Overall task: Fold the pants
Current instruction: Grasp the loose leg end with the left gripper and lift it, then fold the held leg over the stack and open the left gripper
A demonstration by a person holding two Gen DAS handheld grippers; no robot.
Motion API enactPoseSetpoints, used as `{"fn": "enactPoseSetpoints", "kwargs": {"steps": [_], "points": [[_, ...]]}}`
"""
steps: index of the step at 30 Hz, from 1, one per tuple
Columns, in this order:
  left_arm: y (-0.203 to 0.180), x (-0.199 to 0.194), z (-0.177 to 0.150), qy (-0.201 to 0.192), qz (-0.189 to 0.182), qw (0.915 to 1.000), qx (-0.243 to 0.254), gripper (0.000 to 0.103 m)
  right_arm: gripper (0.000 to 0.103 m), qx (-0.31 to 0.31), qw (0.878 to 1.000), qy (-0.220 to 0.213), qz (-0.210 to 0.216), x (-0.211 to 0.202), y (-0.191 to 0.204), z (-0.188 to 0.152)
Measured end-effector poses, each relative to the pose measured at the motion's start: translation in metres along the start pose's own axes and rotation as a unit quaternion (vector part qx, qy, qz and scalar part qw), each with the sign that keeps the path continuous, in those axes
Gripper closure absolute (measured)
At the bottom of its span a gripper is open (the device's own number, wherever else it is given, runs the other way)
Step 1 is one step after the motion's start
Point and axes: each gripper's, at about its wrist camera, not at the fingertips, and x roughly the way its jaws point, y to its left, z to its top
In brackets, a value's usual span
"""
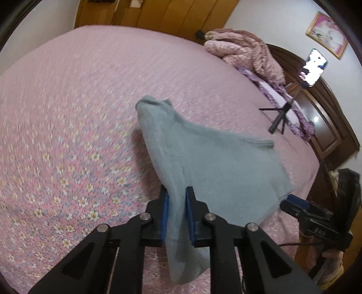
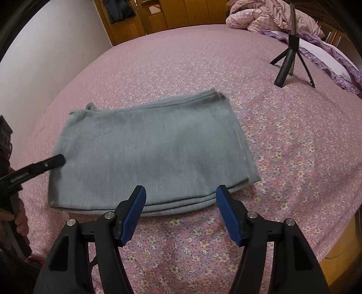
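Open bed (image 2: 158,67) is seen on the far side of the folded pants (image 2: 149,153) and to their right, where flowered cover lies bare. Passage toward the far right corner is blocked by a small tripod (image 2: 291,61) standing on the bed, with a heaped pink quilt (image 2: 267,15) behind it. The left edge of the pants is taken up by the left tongs (image 2: 57,160); the near edge lies between the spread fingers of the right tongs (image 2: 179,196).

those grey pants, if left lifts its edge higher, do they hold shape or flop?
Likely flop: the pants drape and sag away from the left gripper, shut on one edge. Probably light, since a narrow pinch carries that edge. The stacked layers may slide apart; the right gripper is open, pinning nothing.
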Motion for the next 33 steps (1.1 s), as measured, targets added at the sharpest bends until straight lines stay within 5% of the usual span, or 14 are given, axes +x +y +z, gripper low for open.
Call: {"fn": "enactPoseSetpoints", "kwargs": {"steps": [11,33], "points": [[-0.058,-0.018,0.029,0.01,-0.016,0.9975,0.068,0.091,0.037,0.006,1.0,-0.024,0.007,-0.021,-0.005,-0.006],[-0.158,0.076,0.04,0.112,-0.051,0.9809,0.151,0.09,0.037,0.066,0.997,-0.029,0.008,-0.019,-0.05,-0.013]]}}
